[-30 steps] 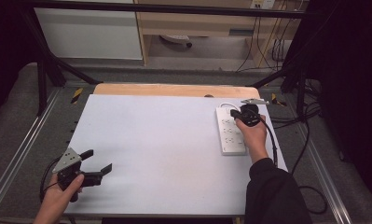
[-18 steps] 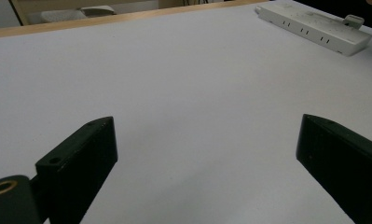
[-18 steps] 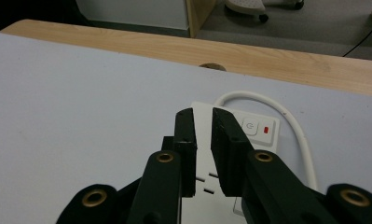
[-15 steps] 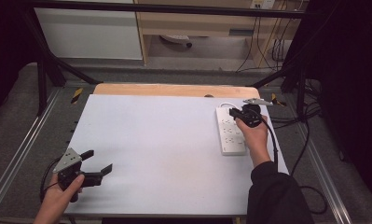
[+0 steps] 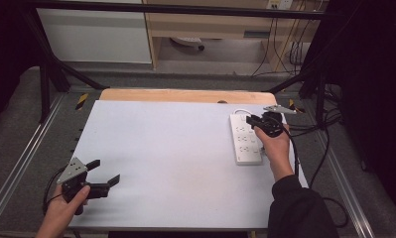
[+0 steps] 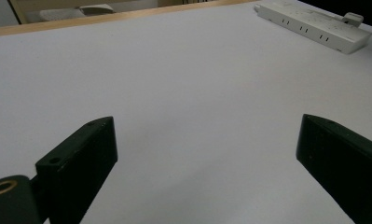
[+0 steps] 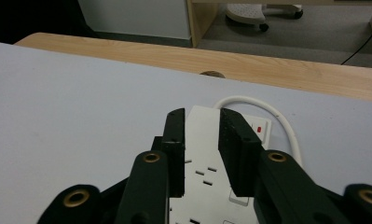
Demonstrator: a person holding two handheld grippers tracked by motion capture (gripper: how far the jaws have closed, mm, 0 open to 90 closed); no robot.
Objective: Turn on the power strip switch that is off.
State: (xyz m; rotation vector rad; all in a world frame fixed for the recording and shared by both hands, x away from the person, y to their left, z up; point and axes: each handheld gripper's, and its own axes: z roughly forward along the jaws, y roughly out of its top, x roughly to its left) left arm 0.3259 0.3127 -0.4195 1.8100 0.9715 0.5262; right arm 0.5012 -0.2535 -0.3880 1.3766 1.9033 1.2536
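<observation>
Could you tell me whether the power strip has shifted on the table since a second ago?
No. The power strip lies where it was, parallel to the table's right edge, its cord end toward the wooden strip at the back.

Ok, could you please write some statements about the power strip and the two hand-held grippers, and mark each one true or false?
1. The white plastic power strip lies near the right edge of the pale grey table top. True.
2. The left hand-held gripper holds the power strip. False: its jaws stand wide apart over bare table, far from the strip.
3. The right hand-held gripper is above the power strip. True; its jaws have just been opening, a small gap between them.
4. The strip's white cable is plugged into a laptop. False: no laptop is there; the cable curves past the strip's switch end.
</observation>
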